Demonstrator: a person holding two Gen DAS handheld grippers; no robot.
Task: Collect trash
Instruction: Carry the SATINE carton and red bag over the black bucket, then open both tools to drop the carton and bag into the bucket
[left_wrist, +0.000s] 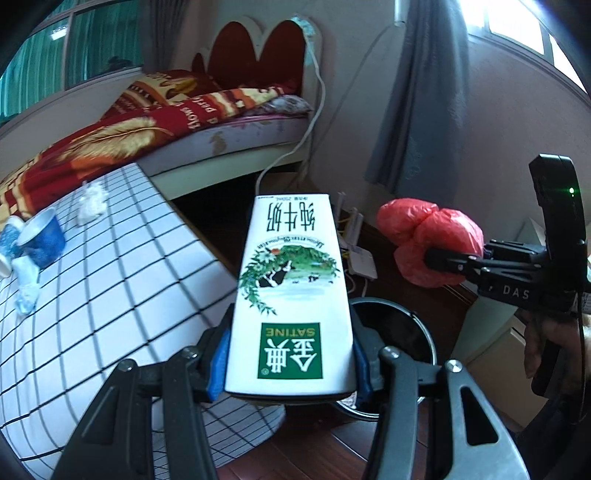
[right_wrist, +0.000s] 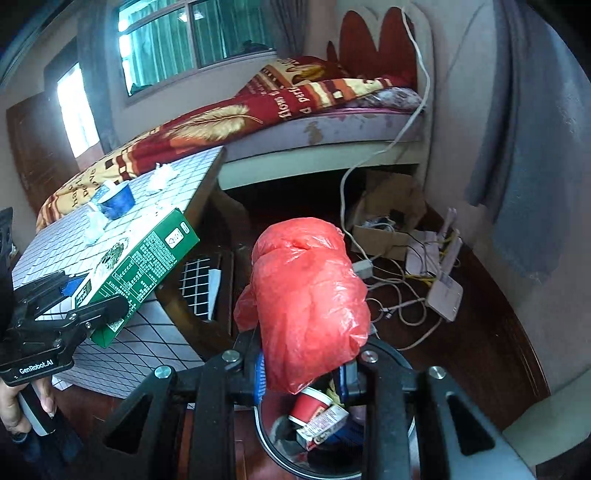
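My left gripper (left_wrist: 291, 354) is shut on a white and green milk carton (left_wrist: 291, 295), which points away from me over the table's edge; from the right wrist the carton (right_wrist: 147, 266) shows its green side in that gripper (right_wrist: 88, 306). My right gripper (right_wrist: 303, 365) is shut on a crumpled red plastic bag (right_wrist: 310, 306), held above a round black bin (right_wrist: 402, 362) that holds a red cup and wrappers. In the left wrist view the red bag (left_wrist: 432, 243) hangs in the right gripper (left_wrist: 443, 258) above and beyond the bin (left_wrist: 399, 332).
A low table with a white grid cloth (left_wrist: 110, 280) carries a blue paper cup (left_wrist: 44, 236) and crumpled tissues (left_wrist: 90, 203). A bed (left_wrist: 184, 122) stands behind. Cables, a router (right_wrist: 443, 295) and a cardboard box (right_wrist: 388, 214) lie on the dark wood floor by the wall.
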